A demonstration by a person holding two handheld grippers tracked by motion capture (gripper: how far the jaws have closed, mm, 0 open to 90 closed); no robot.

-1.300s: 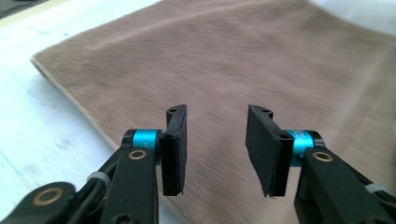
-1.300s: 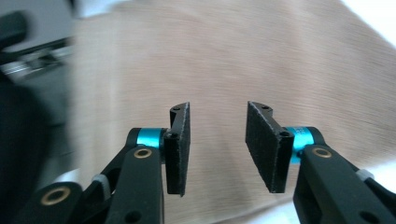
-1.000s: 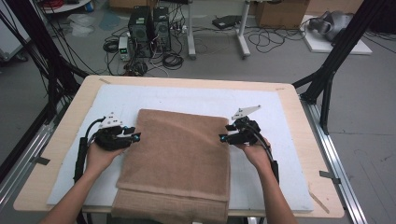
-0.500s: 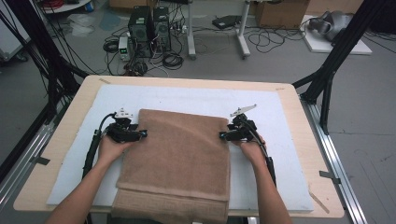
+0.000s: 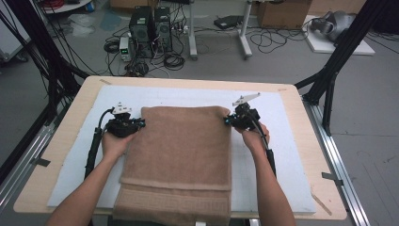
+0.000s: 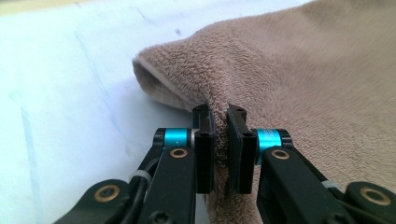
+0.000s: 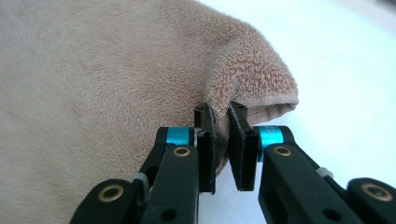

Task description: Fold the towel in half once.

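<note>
Towel [image 5: 181,150] mid-frame on white mat [image 5: 282,155], near end overhanging table. Left gripper [image 5: 136,125], right gripper [image 5: 229,120]: jaws pinched on far corners. Soft, floppy, light; corners best hold.

The left gripper [image 5: 126,125] is black. The right gripper [image 5: 241,117] is black too. Each one has two flat black jaws. Behind each jaw sits a shiny blue ring [image 6: 176,137]. Round gold screws [image 6: 179,152] shine on the black arms of the jaws. A thin white tie [image 6: 138,175] wraps around a wire beside one arm. A thick black cable [image 5: 92,151] trails from the left gripper. A grey three-cornered plate [image 5: 246,99] sits on top of the right gripper. The person's forearms [image 5: 89,190] are bare, with no sleeves on them.
</note>
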